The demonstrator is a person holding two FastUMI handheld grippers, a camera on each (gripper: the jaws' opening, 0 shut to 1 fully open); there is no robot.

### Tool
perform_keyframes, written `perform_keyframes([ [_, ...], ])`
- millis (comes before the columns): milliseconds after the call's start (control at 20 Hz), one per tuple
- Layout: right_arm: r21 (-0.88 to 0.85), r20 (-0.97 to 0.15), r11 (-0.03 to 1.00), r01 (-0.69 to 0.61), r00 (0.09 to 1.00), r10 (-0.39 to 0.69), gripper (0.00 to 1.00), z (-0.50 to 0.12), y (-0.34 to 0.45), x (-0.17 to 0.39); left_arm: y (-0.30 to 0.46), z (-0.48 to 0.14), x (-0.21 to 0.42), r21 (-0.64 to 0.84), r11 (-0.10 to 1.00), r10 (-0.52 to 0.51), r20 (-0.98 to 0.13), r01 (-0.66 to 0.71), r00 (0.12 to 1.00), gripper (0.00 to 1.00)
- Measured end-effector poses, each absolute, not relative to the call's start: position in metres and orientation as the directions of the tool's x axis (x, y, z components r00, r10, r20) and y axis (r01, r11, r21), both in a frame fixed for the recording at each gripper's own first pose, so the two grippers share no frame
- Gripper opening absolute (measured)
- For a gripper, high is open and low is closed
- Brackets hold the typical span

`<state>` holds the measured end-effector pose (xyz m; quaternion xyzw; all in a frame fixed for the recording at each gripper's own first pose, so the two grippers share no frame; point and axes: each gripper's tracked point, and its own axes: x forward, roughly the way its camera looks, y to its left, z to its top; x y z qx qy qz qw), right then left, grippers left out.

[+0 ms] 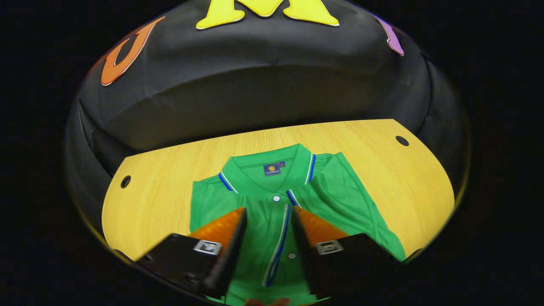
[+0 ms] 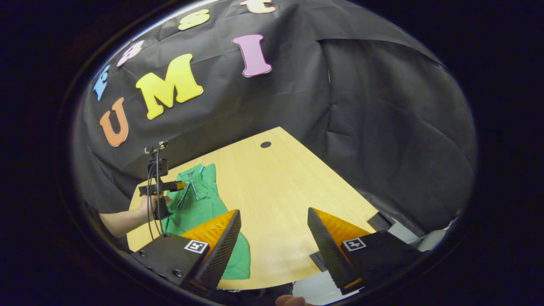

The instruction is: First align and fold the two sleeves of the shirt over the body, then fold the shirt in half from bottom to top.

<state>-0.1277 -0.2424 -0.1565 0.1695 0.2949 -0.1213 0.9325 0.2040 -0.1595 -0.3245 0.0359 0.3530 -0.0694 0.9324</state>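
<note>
Shirt [image 1: 272,204] lies flat near the worktop's [image 1: 170,170] far edge, below the spread left gripper [image 1: 268,214]; right gripper [image 2: 274,216] spread, off beside it.

Plenty of bare wooden table [image 2: 280,199] to the right of the green polo shirt [image 2: 199,204], nothing sitting there. Black cloth wall [image 2: 374,127] closes in the back and side. On the shirt's far side, the left gripper [image 2: 170,186] and its hand [image 2: 149,207] are in the way.

shirt [image 1: 340,191]: bright green | collar [image 1: 267,165]: green, white-and-blue stripe edging | placket [image 1: 278,238]: white and blue piping, white buttons | tabletop [image 1: 170,187]: light yellow wood grain, dark round holes
</note>
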Motion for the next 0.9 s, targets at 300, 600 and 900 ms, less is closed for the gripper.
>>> perform_keyframes([
  [300,0.259,-0.575,0.935,0.241,0.816,-0.051,0.94,-0.156,-0.216,-0.093,-0.142,-0.283,0.171,-0.053,0.987,-0.15,-0.613,0.15,0.776,1.0],
  [600,0.251,-0.576,0.963,0.097,0.814,0.068,0.99,-0.162,-0.173,-0.056,-0.074,-0.251,0.101,-0.128,0.982,-0.189,-0.581,0.14,0.792,1.0],
  [900,0.181,-0.614,0.981,-0.066,0.772,0.165,0.99,-0.185,-0.134,-0.045,-0.011,-0.256,0.012,-0.13,0.979,-0.203,-0.635,0.156,0.745,1.0],
])
